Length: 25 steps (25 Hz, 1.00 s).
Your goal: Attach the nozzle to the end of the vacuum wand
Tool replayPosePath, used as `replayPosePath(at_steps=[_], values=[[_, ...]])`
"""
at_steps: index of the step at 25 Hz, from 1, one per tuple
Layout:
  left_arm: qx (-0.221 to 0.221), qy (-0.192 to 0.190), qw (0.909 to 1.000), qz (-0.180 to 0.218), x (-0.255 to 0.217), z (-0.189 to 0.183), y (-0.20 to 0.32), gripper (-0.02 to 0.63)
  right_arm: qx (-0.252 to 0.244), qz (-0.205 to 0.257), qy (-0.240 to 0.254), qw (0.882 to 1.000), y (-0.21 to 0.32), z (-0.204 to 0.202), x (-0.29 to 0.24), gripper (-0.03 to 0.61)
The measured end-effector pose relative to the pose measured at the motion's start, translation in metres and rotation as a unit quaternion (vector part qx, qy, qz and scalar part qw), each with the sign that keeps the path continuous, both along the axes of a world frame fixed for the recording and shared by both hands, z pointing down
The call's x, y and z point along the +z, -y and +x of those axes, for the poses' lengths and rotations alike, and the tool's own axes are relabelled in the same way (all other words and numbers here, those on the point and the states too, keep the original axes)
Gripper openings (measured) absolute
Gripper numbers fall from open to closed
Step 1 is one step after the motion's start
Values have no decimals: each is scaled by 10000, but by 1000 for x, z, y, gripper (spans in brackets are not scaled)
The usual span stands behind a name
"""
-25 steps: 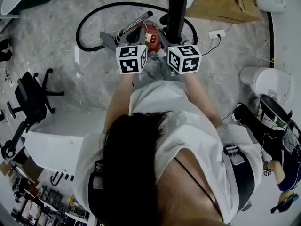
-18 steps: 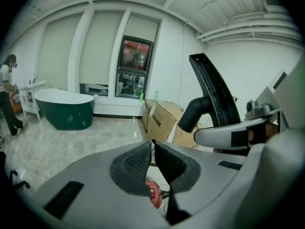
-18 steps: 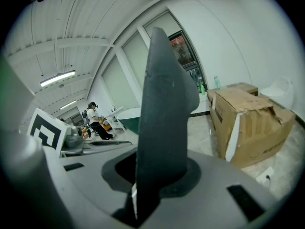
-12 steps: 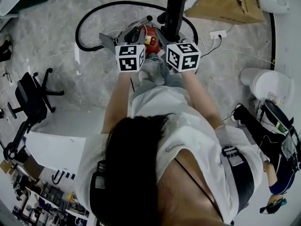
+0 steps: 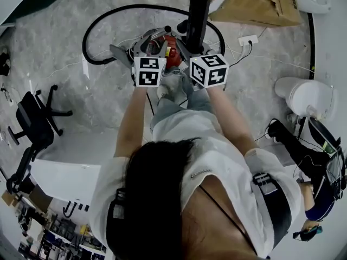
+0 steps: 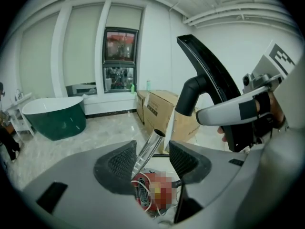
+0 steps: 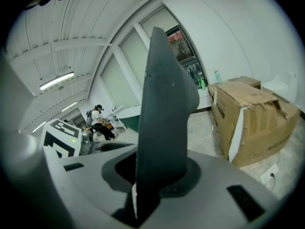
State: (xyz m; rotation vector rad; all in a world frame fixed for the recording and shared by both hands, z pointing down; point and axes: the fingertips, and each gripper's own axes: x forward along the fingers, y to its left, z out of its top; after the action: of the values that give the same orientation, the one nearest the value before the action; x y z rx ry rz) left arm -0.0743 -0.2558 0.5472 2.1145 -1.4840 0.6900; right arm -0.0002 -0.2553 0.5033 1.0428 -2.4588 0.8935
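Observation:
The shiny metal wand [image 6: 147, 151] rises from the red vacuum body [image 6: 151, 192] and stands between my left gripper's [image 6: 151, 159] pads, close to the left one and not squeezed. Those jaws have just been opening and now stand wide. My right gripper [image 7: 157, 168] is shut on the black nozzle [image 7: 162, 109], held upright. From the left gripper view the nozzle [image 6: 209, 78] hangs above and to the right of the wand's open end. In the head view the nozzle [image 5: 196, 16] rises beside the red vacuum [image 5: 171, 46].
A black hose [image 5: 103, 16] loops on the grey floor around the vacuum. Cardboard boxes [image 5: 255, 4] lie beyond, with a white power strip [image 5: 249, 38] nearby. An office chair [image 5: 32, 118] stands at the left and a green bathtub [image 6: 55, 116] farther off.
Both grippers have sunk a little toward the vacuum. The left jaws have spread apart around the wand, whose tip now sits lower. The right gripper still holds the nozzle.

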Motion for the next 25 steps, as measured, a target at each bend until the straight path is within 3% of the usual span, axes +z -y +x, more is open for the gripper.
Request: replayPosePath(at_steps=[13,22,25], values=[[683,781,9945,-115,50,0,21,245,-190,4,403,9990,13,-2,11,94],[733,546,9955,-241,78,0,37,245,-286,-163,544,9980,21,-7,21,94],[882,669,9937,-199,82,1,39,245,-316,-186,570,9977,20,-9,23,94]])
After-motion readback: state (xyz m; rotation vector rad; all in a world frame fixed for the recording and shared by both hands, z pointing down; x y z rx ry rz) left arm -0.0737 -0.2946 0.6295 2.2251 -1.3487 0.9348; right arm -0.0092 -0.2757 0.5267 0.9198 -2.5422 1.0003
